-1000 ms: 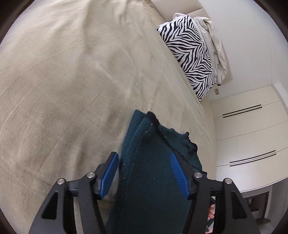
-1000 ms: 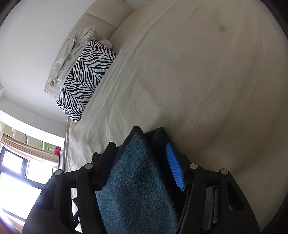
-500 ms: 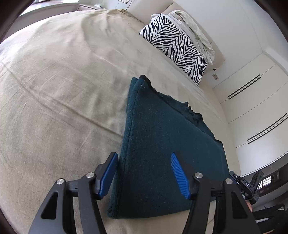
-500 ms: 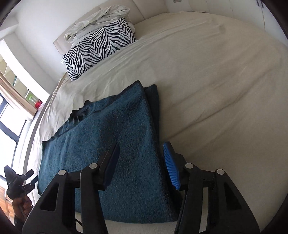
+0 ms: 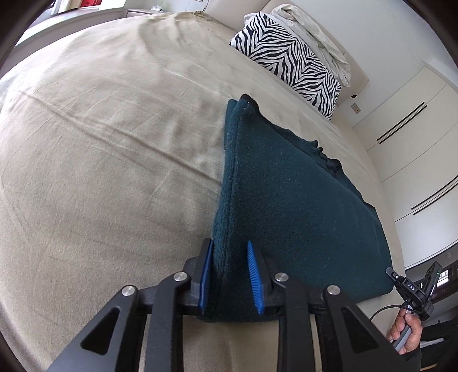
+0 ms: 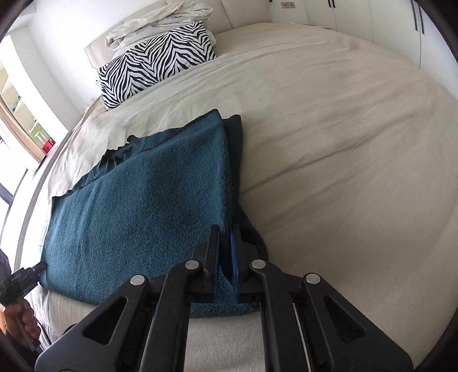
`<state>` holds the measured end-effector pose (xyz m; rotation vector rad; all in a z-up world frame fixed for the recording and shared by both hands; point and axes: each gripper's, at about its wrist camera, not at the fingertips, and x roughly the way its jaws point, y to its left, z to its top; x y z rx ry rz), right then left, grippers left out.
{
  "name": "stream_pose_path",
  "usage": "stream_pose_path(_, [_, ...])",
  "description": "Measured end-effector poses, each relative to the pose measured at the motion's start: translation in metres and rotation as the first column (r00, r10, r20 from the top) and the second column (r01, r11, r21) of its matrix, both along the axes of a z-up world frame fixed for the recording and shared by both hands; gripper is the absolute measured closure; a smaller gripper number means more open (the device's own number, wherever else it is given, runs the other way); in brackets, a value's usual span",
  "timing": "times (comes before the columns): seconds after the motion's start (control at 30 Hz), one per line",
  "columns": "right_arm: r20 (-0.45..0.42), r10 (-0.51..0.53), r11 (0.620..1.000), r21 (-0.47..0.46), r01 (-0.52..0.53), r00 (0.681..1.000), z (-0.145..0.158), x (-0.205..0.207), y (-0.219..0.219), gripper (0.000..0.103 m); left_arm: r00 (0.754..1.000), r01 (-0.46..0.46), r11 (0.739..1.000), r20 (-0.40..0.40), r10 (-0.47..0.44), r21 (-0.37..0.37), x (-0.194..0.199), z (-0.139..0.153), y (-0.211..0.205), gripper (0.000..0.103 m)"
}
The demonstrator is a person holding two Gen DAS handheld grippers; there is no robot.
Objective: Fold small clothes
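Observation:
A dark teal knitted garment (image 5: 300, 206) lies folded flat on the beige bed (image 5: 100, 148). My left gripper (image 5: 229, 241) is at its near left corner, and its jaws are closing with the thick folded edge pinched between the blue pads (image 5: 254, 277). My right gripper (image 6: 225, 226) is shut on the garment (image 6: 143, 206) at its near right corner, with the edge squeezed between its pads. Each view shows the other gripper small at the far near corner: the right gripper (image 5: 409, 289) in a hand (image 5: 406, 329), the left gripper (image 6: 23, 279).
A zebra-striped pillow (image 5: 289, 63) and a crumpled pale sheet (image 6: 160, 20) lie at the headboard. White wardrobe doors (image 5: 415, 128) stand on one side of the bed. On the other side are a window and shelves (image 6: 17, 114). Bare bedspread (image 6: 343, 143) stretches beyond the garment.
Both grippers drew back from the garment's middle to its near corners and went from open to closed on the edges. The garment now lies spread flat.

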<state>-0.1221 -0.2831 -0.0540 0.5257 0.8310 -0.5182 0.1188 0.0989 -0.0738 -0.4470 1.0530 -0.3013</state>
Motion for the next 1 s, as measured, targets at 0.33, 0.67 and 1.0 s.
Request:
stream_pose_path(0.33, [0.025,-0.056,0.997,0.05,0.054,0.998,0.0,-0.024,-0.001,0.098,1.0,0.012,1.0,-0.013,-0.011,0.021,0.003,-0.001,-0.001,0.087])
stream_pose_path(0.67, [0.021,-0.091,0.984,0.153,0.087,0.996,-0.026,-0.04,-0.01,0.098,1.0,0.029,0.999,-0.012,-0.029,0.03,0.0,-0.005,0.004,0.09])
stream_pose_path(1.0, [0.119,-0.193,0.973,0.151,0.174,0.974,0.003,-0.058,-0.023,0.055,0.998,0.012,0.993,0.054,-0.018,0.115,-0.013,0.033,0.002,0.086])
